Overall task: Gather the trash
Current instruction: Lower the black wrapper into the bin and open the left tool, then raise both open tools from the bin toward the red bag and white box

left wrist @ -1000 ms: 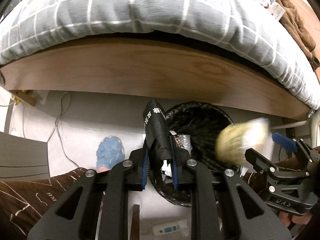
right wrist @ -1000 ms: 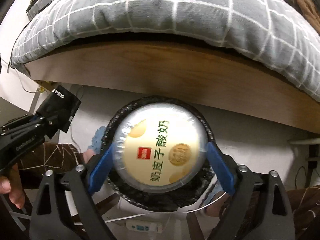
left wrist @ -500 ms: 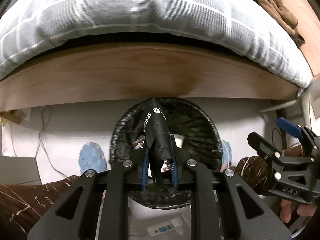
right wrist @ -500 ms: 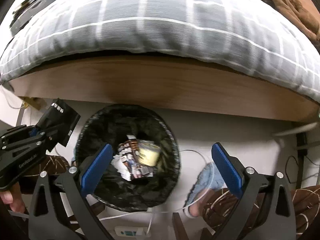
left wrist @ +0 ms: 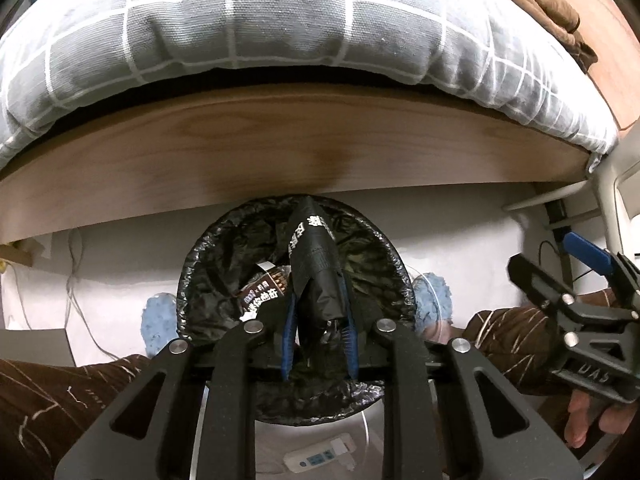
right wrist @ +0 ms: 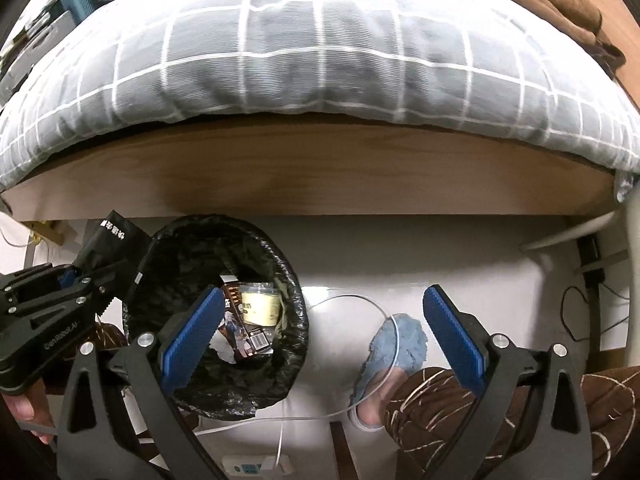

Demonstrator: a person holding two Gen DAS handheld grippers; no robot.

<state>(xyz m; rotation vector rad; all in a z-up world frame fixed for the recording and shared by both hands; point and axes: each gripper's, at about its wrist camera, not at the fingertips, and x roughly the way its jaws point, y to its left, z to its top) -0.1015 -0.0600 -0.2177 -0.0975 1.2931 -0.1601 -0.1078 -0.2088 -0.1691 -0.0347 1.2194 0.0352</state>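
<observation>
The bin has slid under the left gripper, whose jaws just started loosening round the black wrapper, while the right gripper gapes empty beside it, so the wrapper might catch and miss.

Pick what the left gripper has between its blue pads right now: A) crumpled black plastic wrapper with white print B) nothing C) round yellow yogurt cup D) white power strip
A: the left gripper has the crumpled black plastic wrapper between its pads, above the black-lined trash bin; the yogurt cup already lies in the bin.
</observation>
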